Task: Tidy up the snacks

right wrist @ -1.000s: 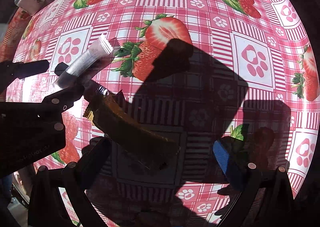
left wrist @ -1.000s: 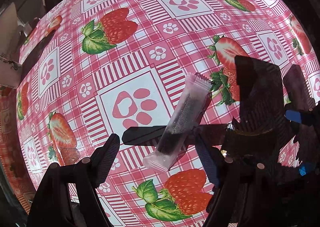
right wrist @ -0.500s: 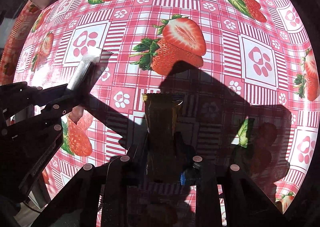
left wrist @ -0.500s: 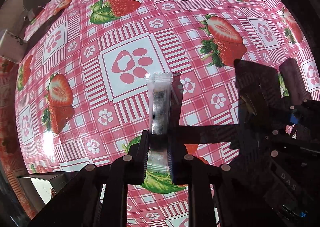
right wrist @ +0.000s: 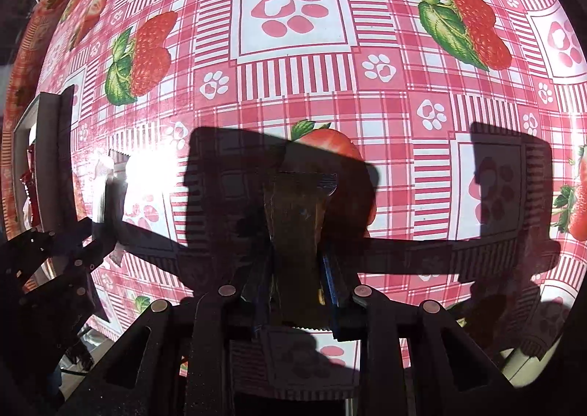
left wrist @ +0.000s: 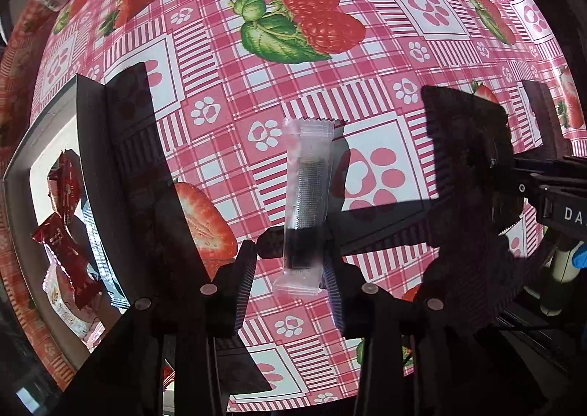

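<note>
A strawberry-print tablecloth [left wrist: 367, 93] covers the table. At its left edge sits a white box [left wrist: 22, 218] holding red snack packets [left wrist: 60, 243]. The left gripper [left wrist: 290, 269], jaws opening, has a clear-wrapped snack stick [left wrist: 306, 203] between them. The right gripper [right wrist: 293, 276], jaws opening, still pinches a brown snack bar [right wrist: 295, 218].

Glossy oilcloth [left wrist: 367, 93] glares in sunlight; a clear plastic wrapper [left wrist: 306, 203] with crimped ends, shiny red foil packets [left wrist: 64, 254], matt black plastic gripper [left wrist: 290, 291].
</note>
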The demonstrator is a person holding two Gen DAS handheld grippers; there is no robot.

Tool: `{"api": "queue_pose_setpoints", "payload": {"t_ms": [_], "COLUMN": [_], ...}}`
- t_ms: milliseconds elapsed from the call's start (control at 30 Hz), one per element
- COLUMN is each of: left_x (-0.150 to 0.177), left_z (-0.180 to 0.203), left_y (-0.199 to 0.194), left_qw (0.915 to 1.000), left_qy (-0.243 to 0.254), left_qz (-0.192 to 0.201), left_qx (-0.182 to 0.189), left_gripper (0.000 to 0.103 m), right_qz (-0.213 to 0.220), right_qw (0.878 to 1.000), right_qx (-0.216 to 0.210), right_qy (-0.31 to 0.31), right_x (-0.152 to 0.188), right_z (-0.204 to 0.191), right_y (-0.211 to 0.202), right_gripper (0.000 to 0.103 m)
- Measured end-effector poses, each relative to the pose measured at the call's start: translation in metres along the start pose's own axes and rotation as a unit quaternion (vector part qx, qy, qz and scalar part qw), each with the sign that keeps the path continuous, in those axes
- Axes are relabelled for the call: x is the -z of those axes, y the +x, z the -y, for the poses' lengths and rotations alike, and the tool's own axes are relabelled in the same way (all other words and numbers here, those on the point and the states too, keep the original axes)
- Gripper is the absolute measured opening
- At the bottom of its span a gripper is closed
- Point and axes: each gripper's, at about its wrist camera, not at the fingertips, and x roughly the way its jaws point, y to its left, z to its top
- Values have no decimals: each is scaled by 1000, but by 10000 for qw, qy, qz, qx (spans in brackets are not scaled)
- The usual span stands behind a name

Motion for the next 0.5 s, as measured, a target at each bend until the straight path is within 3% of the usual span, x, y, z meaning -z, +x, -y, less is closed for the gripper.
{"api": "queue_pose_setpoints", "payload": {"t_ms": [67, 100, 267, 400, 500], "left_x": [6, 9, 2, -24, -36], "left_z": [-18, -24, -41, -39, -20], "left_y": [-9, -13, -17, -5, 3], "left_qw": [9998, 9997, 9997, 9999, 9998], "left_qy": [-65, -111, -179, -34, 108], "left_qz": [164, 231, 137, 111, 127], "left_qx": [-38, -42, 15, -43, -97], "left_gripper": [74, 76, 76, 76, 76], "right_qz": [-15, 37, -36, -138, -152], "right_qw": [9994, 9987, 9945, 9967, 9980], "right_qx": [14, 25, -30, 138, 310], "right_qy": [337, 516, 1049, 784, 538], "right_x": [23, 26, 29, 20, 18], "right_z": [16, 22, 48, 54, 28], "right_y": [2, 0, -2, -5, 1], "right_gripper": [93, 99, 99, 99, 99]}}
